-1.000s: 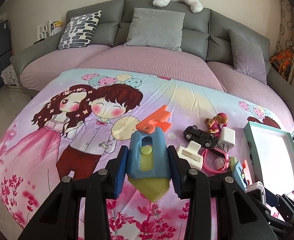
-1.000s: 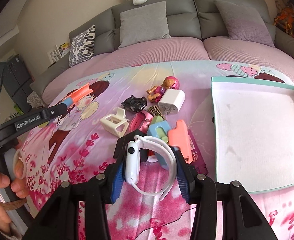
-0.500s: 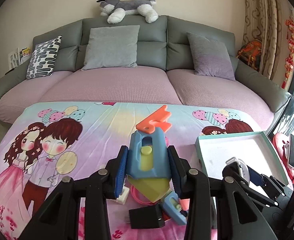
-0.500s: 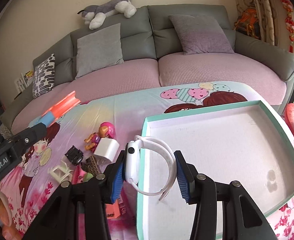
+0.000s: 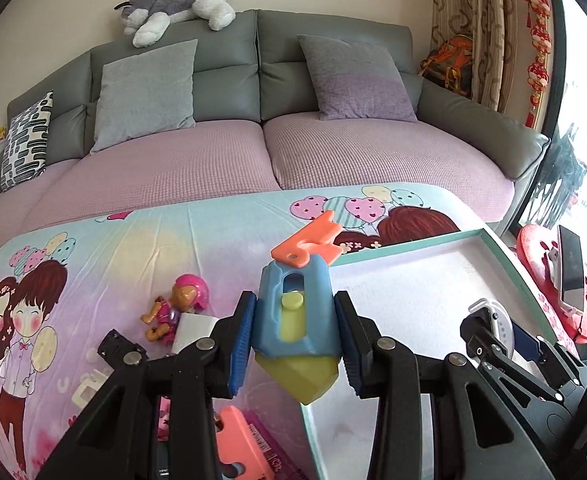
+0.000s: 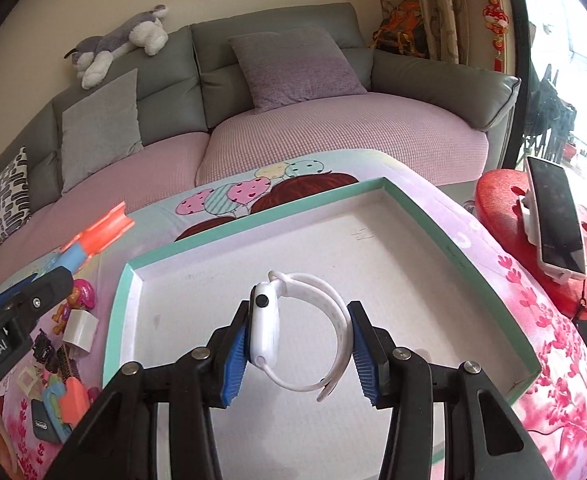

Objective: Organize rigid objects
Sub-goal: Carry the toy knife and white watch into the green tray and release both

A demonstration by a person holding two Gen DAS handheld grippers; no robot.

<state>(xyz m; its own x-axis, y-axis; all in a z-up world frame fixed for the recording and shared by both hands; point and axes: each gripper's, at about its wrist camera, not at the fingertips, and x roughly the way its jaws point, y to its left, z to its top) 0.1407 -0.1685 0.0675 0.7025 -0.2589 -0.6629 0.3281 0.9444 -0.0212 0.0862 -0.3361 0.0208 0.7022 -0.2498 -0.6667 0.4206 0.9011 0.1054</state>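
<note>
Toy knife (image 5: 295,320) and white watch (image 6: 293,330) each clamped between closed jaws, over tray (image 6: 453,248).

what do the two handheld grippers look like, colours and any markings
Both the left gripper and the right gripper have black angular plastic arms with silver screws and ribbed blue pads on the fingers. White lettering ending "Robot.AI" shows on the left one's body in the right wrist view.

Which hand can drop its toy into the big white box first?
Probably the right. Its fingers hold the white watch well over the floor of the box. The left gripper holds the blue toy only at the box's near edge, so it has farther to go.
</note>
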